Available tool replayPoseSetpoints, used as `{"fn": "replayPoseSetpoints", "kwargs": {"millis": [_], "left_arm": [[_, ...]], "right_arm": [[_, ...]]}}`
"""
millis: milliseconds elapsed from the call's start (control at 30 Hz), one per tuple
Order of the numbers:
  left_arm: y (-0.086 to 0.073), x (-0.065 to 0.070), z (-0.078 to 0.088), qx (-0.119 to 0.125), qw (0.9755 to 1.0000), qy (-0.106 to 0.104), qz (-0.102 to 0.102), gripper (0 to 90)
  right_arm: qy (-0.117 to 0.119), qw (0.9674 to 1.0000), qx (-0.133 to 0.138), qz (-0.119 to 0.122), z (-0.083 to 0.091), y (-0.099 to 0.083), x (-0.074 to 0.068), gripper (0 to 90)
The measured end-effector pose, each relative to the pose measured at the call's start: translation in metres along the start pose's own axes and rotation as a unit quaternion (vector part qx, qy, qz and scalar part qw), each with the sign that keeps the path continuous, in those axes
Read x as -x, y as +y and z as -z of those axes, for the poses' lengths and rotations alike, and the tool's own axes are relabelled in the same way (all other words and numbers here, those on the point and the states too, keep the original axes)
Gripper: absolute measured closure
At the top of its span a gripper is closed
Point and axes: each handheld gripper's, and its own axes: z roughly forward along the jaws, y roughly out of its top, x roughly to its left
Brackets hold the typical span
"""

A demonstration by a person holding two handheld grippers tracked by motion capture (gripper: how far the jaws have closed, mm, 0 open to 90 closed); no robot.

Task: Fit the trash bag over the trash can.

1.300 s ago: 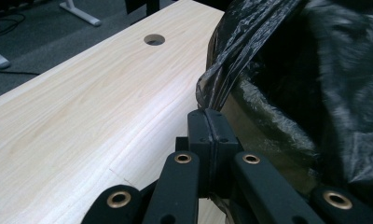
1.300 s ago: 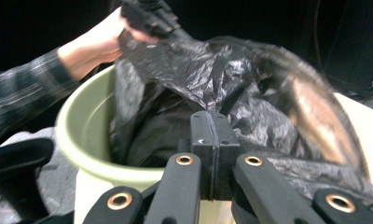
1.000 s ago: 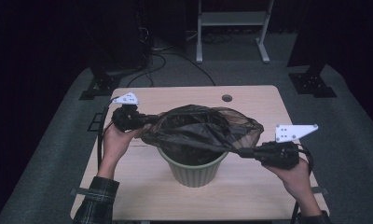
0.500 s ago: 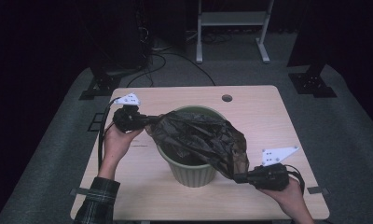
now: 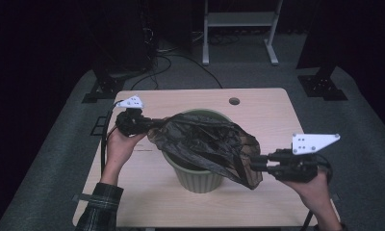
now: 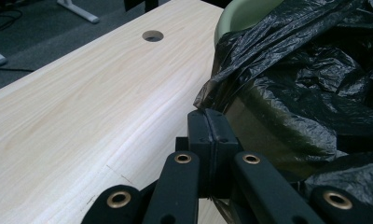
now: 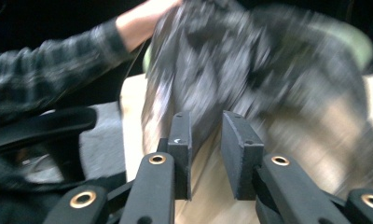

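Crumpled black plastic bin bag (image 5: 210, 147) draped over round green bin (image 5: 198, 175) on wooden table (image 5: 133, 192). Left gripper (image 6: 208, 135) clamped on bag edge. Right gripper (image 7: 205, 154) parted, bag just ahead of it.

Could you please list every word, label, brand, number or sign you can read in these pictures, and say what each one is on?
There is no readable text.
The black bag, the green bin and the wooden table carry no lettering.
A small pale mark on one pad of the right gripper is too small to read.
A faint line on the table beside the left gripper is too small to read as text.
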Motion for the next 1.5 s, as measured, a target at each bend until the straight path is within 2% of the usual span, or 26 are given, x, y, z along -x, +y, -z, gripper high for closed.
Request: {"fn": "replayPoseSetpoints", "kwargs": {"millis": [100,200,300,367,433,500,600,767,967,1100,1233,1500], "left_arm": [[0.000,0.000,0.000,0.000,1.0000,-0.001,-0.001,89.9],[0.000,0.000,0.001,0.001,1.0000,-0.001,-0.001,89.9],[0.000,-0.001,0.001,0.001,1.0000,-0.002,-0.003,89.9],[0.000,-0.001,0.002,0.001,1.0000,-0.001,-0.002,89.9],[0.000,-0.001,0.002,0.001,1.0000,-0.001,-0.002,89.9],[0.000,-0.001,0.003,0.003,1.0000,-0.002,-0.003,89.9],[-0.001,-0.002,0.003,0.005,1.0000,0.000,-0.001,90.0],[-0.002,-0.007,-0.001,0.010,0.9999,0.001,0.008,89.9],[-0.004,-0.013,-0.011,0.003,0.9999,0.002,0.014,90.0],[-0.006,-0.016,-0.018,-0.006,0.9998,0.005,0.016,90.0],[-0.010,-0.016,-0.025,-0.027,0.9994,0.014,0.015,90.0],[-0.030,-0.021,-0.034,-0.041,0.9986,0.009,0.030,89.9]], "right_arm": [[-0.030,0.9995,0.011,0.006,-0.005,0.020,0.014,63.4],[-0.051,0.9987,0.005,0.002,-0.020,0.031,0.035,63.3],[-0.065,0.9979,-0.004,-0.009,-0.038,0.038,0.056,62.0],[-0.058,0.9981,-0.008,-0.018,-0.049,0.040,0.067,62.0],[-0.058,0.9979,-0.018,-0.021,-0.060,0.042,0.075,65.0],[-0.058,0.9977,-0.024,-0.024,-0.069,0.042,0.081,77.6],[-0.067,0.9971,-0.025,-0.027,-0.075,0.043,0.087,89.5],[-0.096,0.9943,-0.016,-0.044,-0.081,0.044,0.103,89.8],[-0.126,0.9892,-0.023,-0.071,-0.094,0.035,0.127,89.8],[-0.132,0.9869,-0.031,-0.089,-0.106,0.025,0.137,89.9],[-0.138,0.9845,-0.051,-0.095,-0.119,0.015,0.140,89.9],[-0.134,0.9816,-0.073,-0.115,-0.131,-0.014,0.141,89.8]]}}
